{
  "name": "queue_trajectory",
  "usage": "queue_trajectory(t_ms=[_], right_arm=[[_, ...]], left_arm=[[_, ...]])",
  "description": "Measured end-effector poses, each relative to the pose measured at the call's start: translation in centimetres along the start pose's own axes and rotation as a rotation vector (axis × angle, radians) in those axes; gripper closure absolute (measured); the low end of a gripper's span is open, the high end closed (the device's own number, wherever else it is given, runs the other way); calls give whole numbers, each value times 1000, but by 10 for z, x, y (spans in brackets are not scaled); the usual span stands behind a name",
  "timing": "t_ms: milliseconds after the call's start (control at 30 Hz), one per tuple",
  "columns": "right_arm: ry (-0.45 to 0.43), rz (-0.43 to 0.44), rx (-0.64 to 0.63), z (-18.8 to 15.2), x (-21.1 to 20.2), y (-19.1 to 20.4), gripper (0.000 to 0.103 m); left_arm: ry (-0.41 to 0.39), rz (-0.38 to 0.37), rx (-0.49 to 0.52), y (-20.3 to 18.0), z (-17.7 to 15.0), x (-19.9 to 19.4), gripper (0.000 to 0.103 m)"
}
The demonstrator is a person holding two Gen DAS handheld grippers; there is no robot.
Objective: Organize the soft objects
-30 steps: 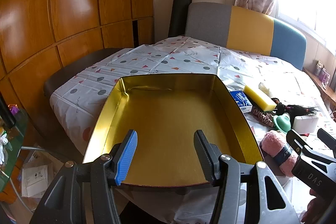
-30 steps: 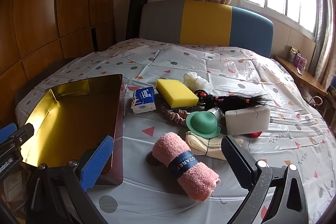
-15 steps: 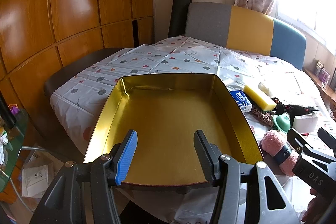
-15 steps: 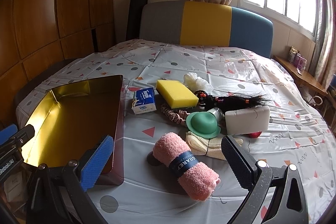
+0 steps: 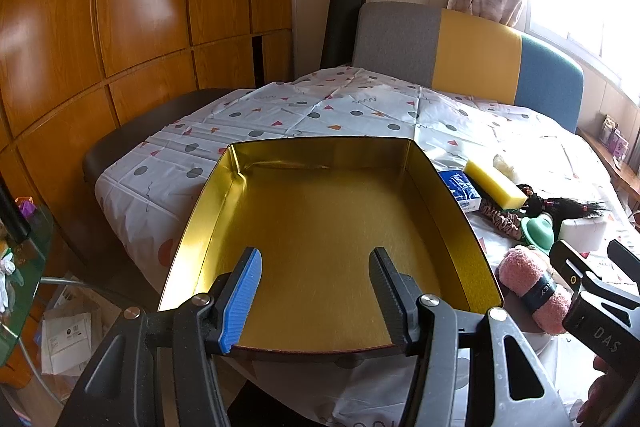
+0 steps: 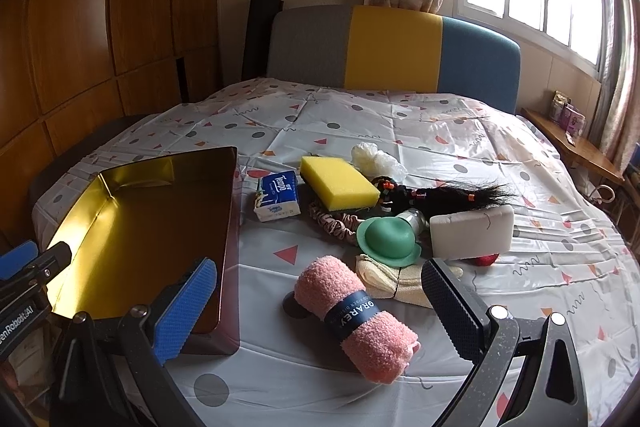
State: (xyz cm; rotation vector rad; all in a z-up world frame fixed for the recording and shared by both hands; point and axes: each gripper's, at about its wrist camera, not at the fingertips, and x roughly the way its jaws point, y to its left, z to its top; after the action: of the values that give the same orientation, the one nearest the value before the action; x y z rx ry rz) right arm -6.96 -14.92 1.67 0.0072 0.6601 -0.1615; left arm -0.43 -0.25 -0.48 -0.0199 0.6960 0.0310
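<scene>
Patterned cloth (image 6: 400,115) fills both views; we have not yet lifted anything.

We hold the right gripper (image 6: 316,303) wide and empty, low centre, over the pink towel (image 6: 356,315); the left gripper (image 5: 314,291) stands half-open, empty, above the bare gold tin (image 5: 440,183), lower centre; to do this well, we should straddle the towel at its dark band, close gently, then lift clear of the tin's wall; sponge (image 6: 338,181) and tissues (image 6: 277,195) wait mid-frame.

A rolled pink fleecy towel with a dark paper band (image 6: 356,319) lies lower centre. Above it sit a yellow sponge block (image 6: 339,182), a white foam block (image 6: 472,233) at right, and an empty gold-lined metal tray (image 6: 132,227) at left.
</scene>
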Motion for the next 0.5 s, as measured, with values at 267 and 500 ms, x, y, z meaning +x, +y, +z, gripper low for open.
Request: queue_trajectory(t_ms=[267, 500], right_arm=[[-3, 2, 0, 1, -1, 2, 0], [-10, 3, -1, 3, -3, 1, 0]], left_arm=[[2, 4, 0, 0, 1, 1, 46], [5, 1, -1, 0, 1, 1, 46]])
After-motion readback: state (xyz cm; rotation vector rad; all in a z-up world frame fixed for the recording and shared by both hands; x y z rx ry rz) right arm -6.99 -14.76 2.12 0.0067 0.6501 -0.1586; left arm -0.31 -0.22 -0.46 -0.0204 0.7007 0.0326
